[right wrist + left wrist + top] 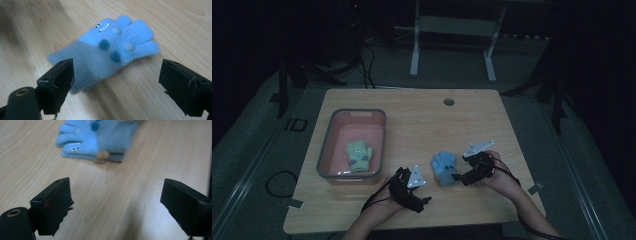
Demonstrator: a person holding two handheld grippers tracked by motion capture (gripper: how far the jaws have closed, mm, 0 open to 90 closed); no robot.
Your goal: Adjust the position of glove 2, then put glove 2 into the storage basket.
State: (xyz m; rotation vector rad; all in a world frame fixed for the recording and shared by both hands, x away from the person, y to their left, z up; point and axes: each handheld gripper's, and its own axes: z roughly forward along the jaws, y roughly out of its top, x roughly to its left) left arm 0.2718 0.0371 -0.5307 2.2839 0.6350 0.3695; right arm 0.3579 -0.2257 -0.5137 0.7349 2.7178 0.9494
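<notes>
A light blue knitted glove [444, 167] with dark blue dots and a small face lies flat on the wooden table [422, 120], right of centre near the front. My right gripper [458, 176] is just right of its cuff. In the right gripper view the jaws [117, 82] are open and the glove [110, 47] lies just ahead of them, ungripped. My left gripper [424, 201] is a little in front and to the left of the glove. It [116, 202] is open with bare table between the jaws, and the glove [97, 137] lies farther off.
A pink basket [324, 150] with a grey rim stands at the left of the table and holds a pale green glove [358, 156]. A round cable hole [449, 102] sits near the far edge. White frame legs [414, 55] stand on the floor behind the table.
</notes>
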